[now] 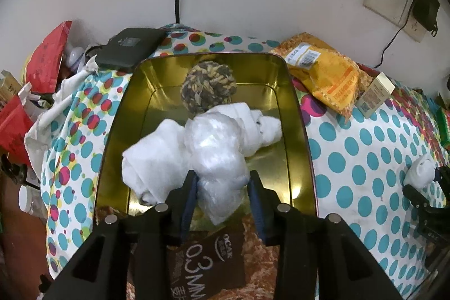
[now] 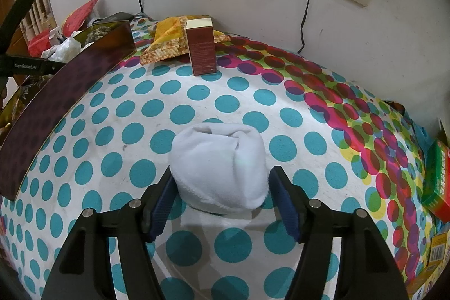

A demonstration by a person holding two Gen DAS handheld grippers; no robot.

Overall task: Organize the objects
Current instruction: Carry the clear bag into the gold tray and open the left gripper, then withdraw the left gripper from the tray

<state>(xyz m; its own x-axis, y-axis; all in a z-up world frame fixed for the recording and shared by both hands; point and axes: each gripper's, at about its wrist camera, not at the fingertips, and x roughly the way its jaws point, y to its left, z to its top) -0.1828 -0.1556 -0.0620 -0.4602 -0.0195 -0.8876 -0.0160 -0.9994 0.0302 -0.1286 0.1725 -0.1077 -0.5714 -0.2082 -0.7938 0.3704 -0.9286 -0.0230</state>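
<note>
While the left gripper (image 1: 222, 179) is letting go of a plastic bag (image 1: 216, 148) in the tin (image 1: 295, 114), the released right gripper (image 2: 220, 184) is straddling 1 sock (image 2: 219, 167) waiting outside.

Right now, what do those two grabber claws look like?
Both look alike. The left gripper has chunky black plastic arms, dark blue ribbed pads and round silver studs. The right gripper matches. No hands or sleeves show.

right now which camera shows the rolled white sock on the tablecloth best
The right wrist view: the rolled white sock sits central and large between the right tool's fingers. The left wrist view shows it small at the right edge.
</note>
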